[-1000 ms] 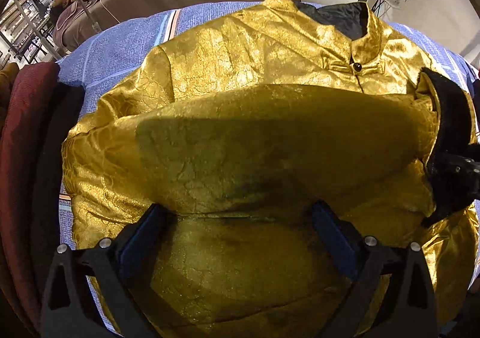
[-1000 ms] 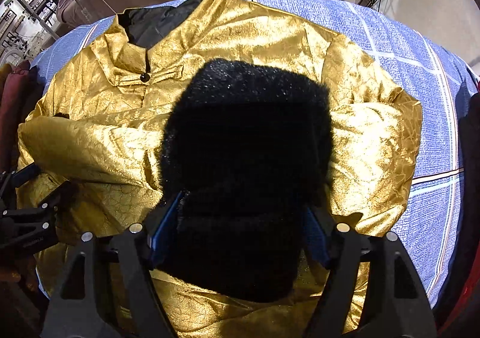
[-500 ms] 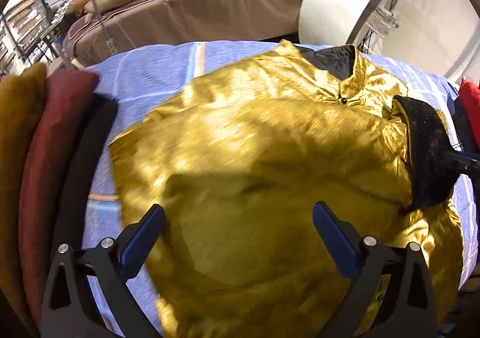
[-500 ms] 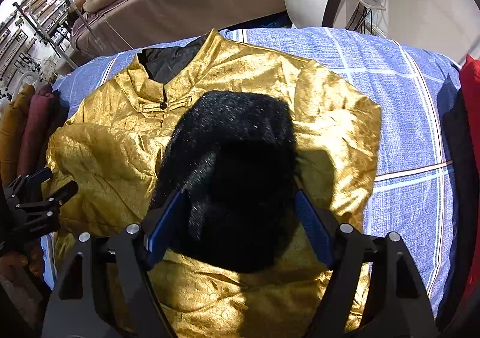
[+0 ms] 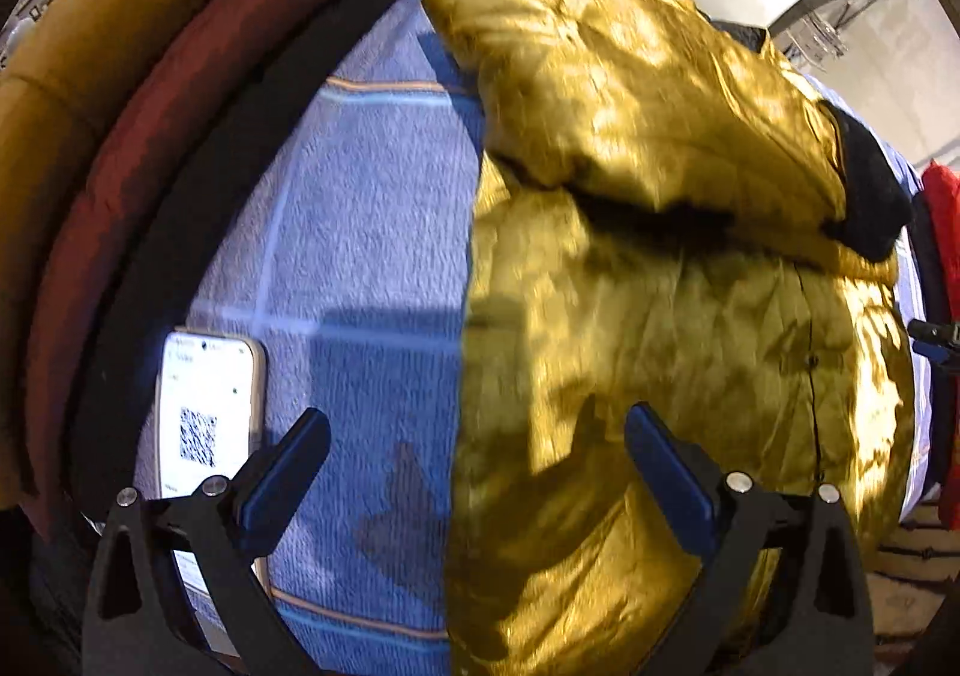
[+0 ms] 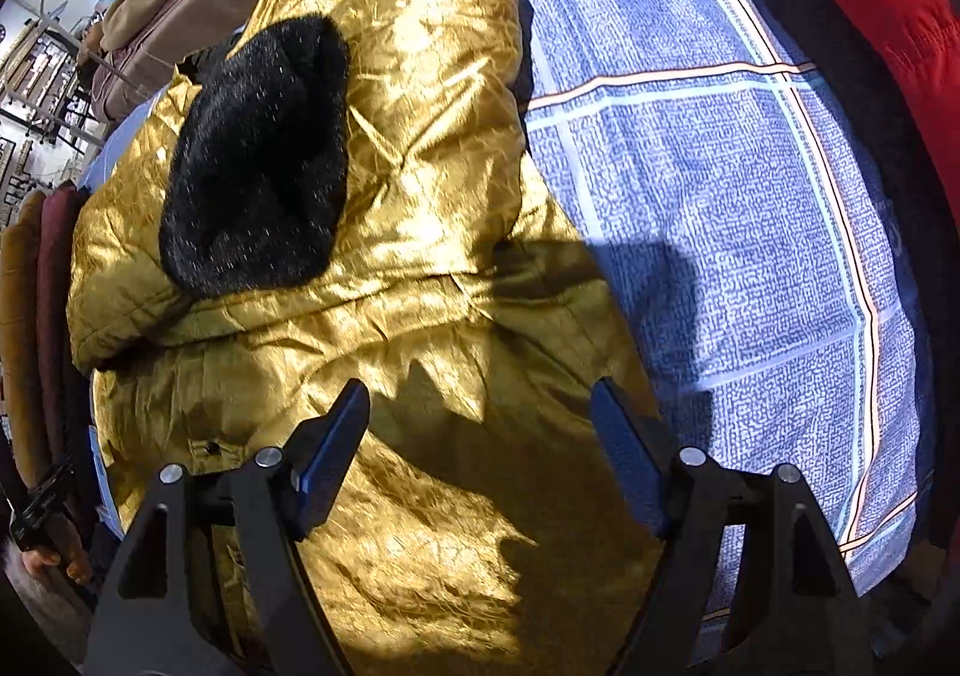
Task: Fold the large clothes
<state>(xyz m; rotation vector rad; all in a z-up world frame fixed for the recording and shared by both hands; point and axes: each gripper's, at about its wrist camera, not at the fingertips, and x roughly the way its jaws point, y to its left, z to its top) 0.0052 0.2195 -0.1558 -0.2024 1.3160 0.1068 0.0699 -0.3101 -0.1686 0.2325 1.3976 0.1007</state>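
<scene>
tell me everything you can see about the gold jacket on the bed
The gold jacket is shiny, crinkled, metallic-looking fabric with a small dark button on its front. It lies spread on the blue checked bedspread, both sleeves folded across its chest. One sleeve ends in a fuzzy black cuff resting on top. Nothing grips it; shadows fall over its lower half.

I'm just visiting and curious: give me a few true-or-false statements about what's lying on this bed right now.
1. The gold jacket lies on a blue checked sheet. True.
2. A black furry cuff rests on top of the jacket. True.
3. The right gripper is clamped on the cuff. False: its fingers stand open, empty.
4. A phone lies on the jacket. False: it lies on the sheet beside it.
5. The left gripper is open. True.
</scene>
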